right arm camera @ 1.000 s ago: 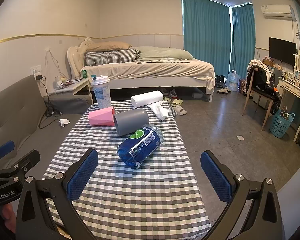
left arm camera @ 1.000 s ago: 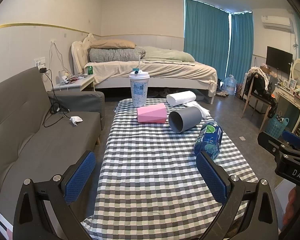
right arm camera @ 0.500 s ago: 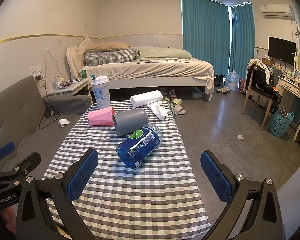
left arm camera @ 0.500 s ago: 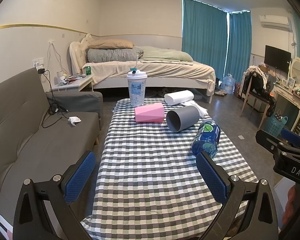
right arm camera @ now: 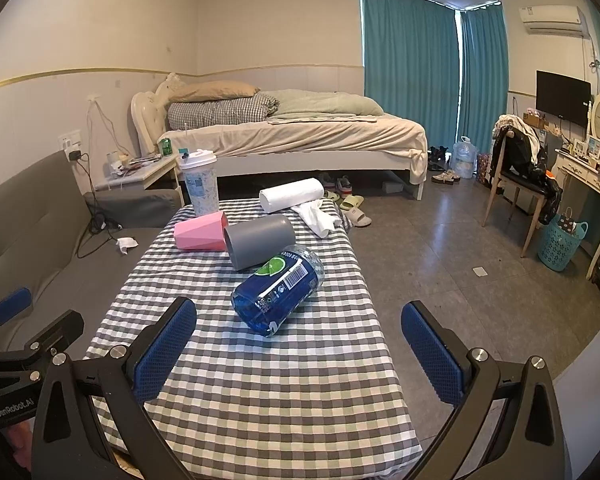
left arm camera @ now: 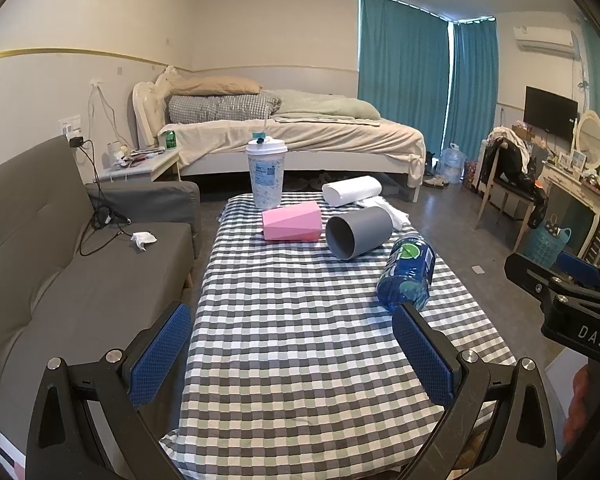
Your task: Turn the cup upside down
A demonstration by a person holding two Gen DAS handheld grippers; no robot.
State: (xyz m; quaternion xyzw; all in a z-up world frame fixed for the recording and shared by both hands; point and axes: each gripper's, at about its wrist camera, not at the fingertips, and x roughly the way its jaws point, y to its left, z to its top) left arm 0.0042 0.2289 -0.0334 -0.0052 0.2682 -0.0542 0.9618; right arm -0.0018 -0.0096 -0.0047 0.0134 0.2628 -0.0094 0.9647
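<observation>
Pale walls with a gold stripe; teal curtains, daylight perhaps behind. Unmade bed at the far wall, grey sofa left, tiled floor, wall television.

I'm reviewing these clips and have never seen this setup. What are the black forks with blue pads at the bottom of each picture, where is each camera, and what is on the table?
There is no robot here. A person holds a pair of hand-held tongs in each hand, and a fisheye camera on each looks forward along its two fingers. One picture comes from the left tongs, the other from the right tongs. The blue parts are the grip pads. Both pairs stand open and hold nothing.

On the checked table lie, all on their sides, a pink cup, a grey cup and a blue bottle. At the far end a lidded drink cup stands upright, with a white paper roll lying beside it. Nothing has been flipped yet.
</observation>
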